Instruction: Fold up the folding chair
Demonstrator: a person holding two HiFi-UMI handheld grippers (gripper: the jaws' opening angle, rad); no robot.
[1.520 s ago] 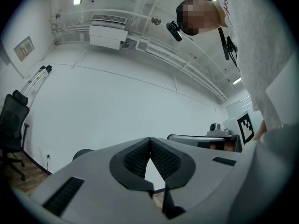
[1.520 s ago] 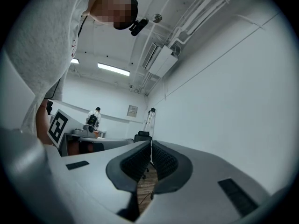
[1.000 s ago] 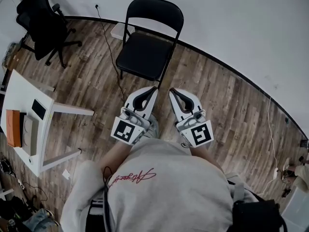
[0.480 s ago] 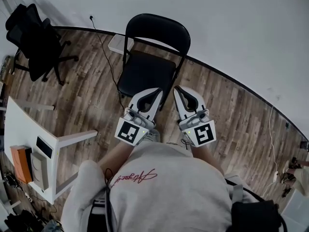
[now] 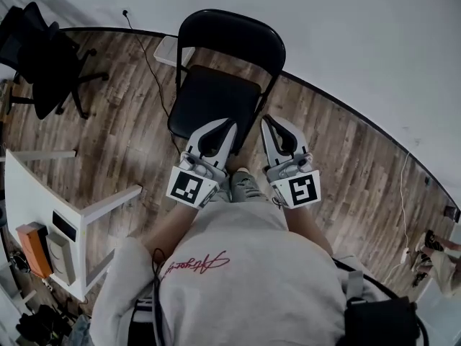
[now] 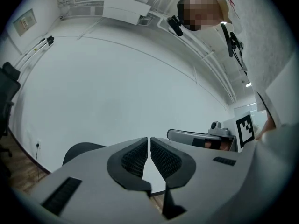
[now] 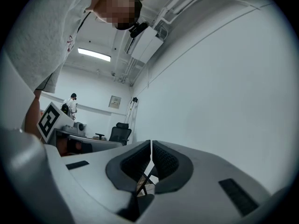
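Observation:
A black folding chair (image 5: 213, 96) stands unfolded near the white wall, its backrest (image 5: 230, 36) on the far side. My left gripper (image 5: 228, 123) is shut and empty, its tips over the front right part of the seat. Beside it, my right gripper (image 5: 267, 120) is also shut and empty, just off the seat's front right corner. In the left gripper view the shut jaws (image 6: 149, 146) point level at the wall, with the dark backrest (image 6: 81, 150) low on the left. The right gripper view shows shut jaws (image 7: 151, 149) and a bit of chair frame (image 7: 141, 183) below them.
A black office chair (image 5: 43, 56) stands at the far left. A white table (image 5: 39, 193) with an orange box (image 5: 32, 240) is at the left. A cable (image 5: 155, 71) runs along the wood floor past the chair. A white box (image 5: 166, 47) lies at the wall's base.
The person has walked up to the folding chair. Both grippers, a step short of it before, now reach its front edge. Both stayed shut.

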